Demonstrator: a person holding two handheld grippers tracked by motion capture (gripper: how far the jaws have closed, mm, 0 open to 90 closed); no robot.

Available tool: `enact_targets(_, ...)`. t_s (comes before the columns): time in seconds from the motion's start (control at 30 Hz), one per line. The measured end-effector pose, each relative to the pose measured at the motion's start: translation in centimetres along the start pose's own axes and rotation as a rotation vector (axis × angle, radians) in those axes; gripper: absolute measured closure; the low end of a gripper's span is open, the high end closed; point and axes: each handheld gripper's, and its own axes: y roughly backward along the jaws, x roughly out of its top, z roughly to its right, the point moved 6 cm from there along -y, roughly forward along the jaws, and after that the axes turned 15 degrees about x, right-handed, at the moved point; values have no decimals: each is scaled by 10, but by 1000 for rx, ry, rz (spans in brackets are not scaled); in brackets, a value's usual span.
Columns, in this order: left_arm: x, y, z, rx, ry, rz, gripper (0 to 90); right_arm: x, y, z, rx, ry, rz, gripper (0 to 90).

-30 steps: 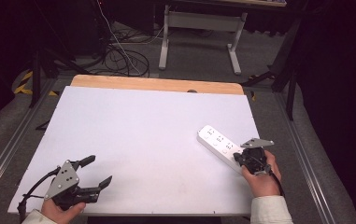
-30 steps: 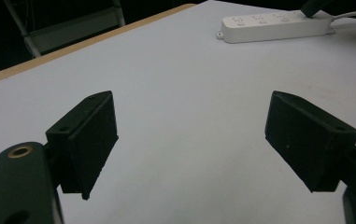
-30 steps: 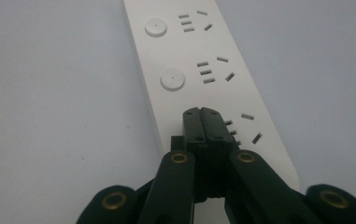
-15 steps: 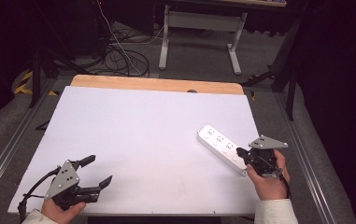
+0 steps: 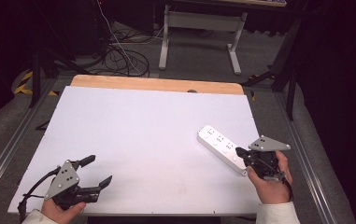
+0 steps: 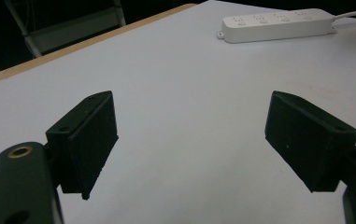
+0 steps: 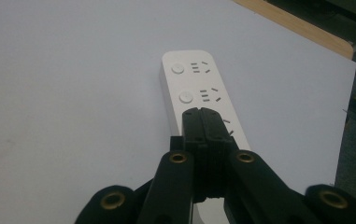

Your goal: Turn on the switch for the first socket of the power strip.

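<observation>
Right gripper (image 5: 239,151): jaws pressed together, tips over the white plastic power strip (image 5: 222,147) near the right edge of the white counter (image 5: 143,130). Left gripper (image 5: 99,171): jaws spread wide, holding nothing, near the front-left corner.

We find no readable text, brand, number or label anywhere. The long white plastic power strip (image 7: 199,95) carries only unlettered round buttons and socket slots, and the white table top (image 5: 133,135) bears no lettering.
</observation>
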Motion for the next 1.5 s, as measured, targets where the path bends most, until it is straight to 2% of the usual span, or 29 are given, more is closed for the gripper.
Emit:
enact_targets(0.23, 0, 0, 0, 0, 0, 1, 176, 2, 6, 0, -7, 14, 35, 900)
enact_targets(0.4, 0, 0, 0, -1, -1, 3, 176, 8, 11, -6, 19, 38, 82, 757)
enact_targets(0.5, 0, 1, 0, -4, 2, 2, 176, 12, 15, -12, 45, 60, 111, 609)
enact_targets(0.63, 1, 1, 0, -7, 5, 8, 176, 16, 18, -19, 77, 75, 142, 469)
enact_targets(0.77, 1, 1, 0, -9, 4, 8, 176, 20, 18, -28, 124, 83, 194, 349)
enact_targets(0.9, 1, 1, 0, -11, 4, 8, 176, 20, 16, -38, 188, 80, 241, 271)
enact_targets(1.0, 1, 2, 0, -12, 5, 7, 176, 17, 12, -45, 238, 82, 255, 252)
enact_targets(1.1, 1, 2, 0, -13, 15, 8, 176, 12, 8, -49, 265, 92, 263, 232)
enact_targets(1.23, 1, 2, 0, -19, 23, 12, 175, 3, 0, -54, 319, 124, 297, 229)
enact_targets(1.3, 2, 2, 0, -19, 22, 15, 175, -3, -4, -53, 341, 114, 310, 228)
enact_targets(1.4, 1, 2, 0, -16, 23, 12, 176, -11, -11, -51, 350, 106, 315, 219)
enact_targets(1.5, 1, 2, -1, -17, 20, 12, 176, -19, -18, -51, 360, 108, 296, 186)
